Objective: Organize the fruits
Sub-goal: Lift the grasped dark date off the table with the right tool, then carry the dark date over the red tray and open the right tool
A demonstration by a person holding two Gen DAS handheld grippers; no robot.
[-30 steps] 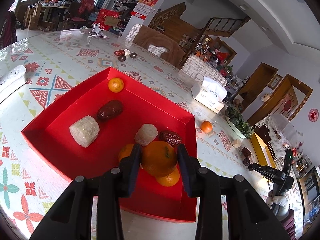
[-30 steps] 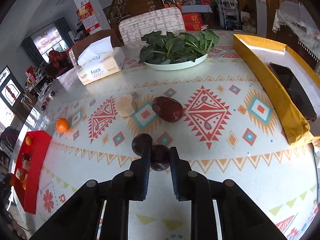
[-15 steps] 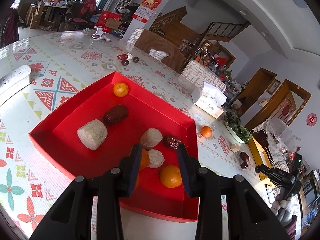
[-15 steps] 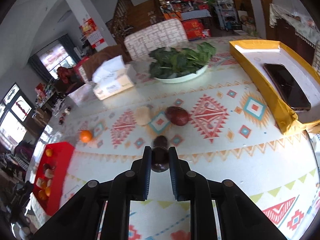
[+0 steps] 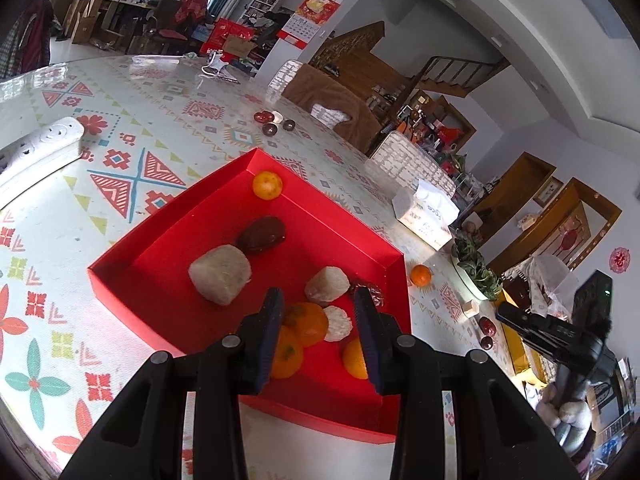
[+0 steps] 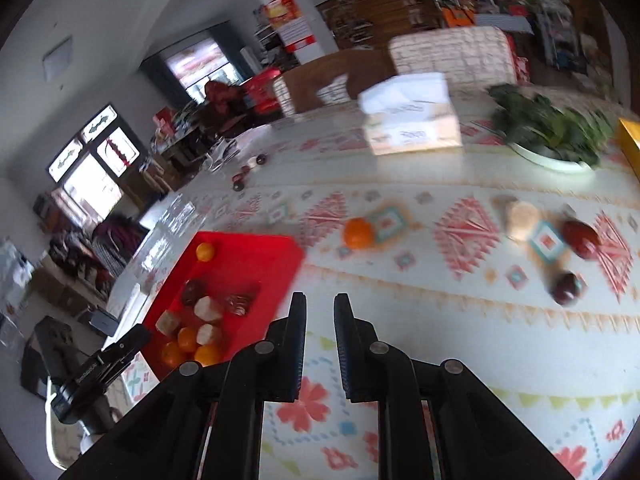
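Right gripper point(image 6: 320, 312) is clenched down to a thin slit, and I can't see any fruit in that slit, just cloth showing through. So first thing I'd do is check whether it's actually carrying anything. If it is, bring it over a bare red patch of the tray point(image 5: 168, 240), get low, then let go so nothing rolls. The near corner is already crowded with oranges point(image 5: 306, 322), so I'd aim further in.

Left gripper point(image 5: 318, 312) is released and empty, hanging just over that pile. I'd pull it back so the two don't bump.

Still out on the table point(image 6: 440, 340), well away from the tray: a loose orange point(image 6: 359, 233) and a dark fruit point(image 6: 566, 288), among others.

Versus a second ago: the right one was pinching a small dark fruit down at the table, facing the greens. Now it's lifted, swung toward the tray and blurry. The left had an orange between its jaws, and that orange now sits in the tray.
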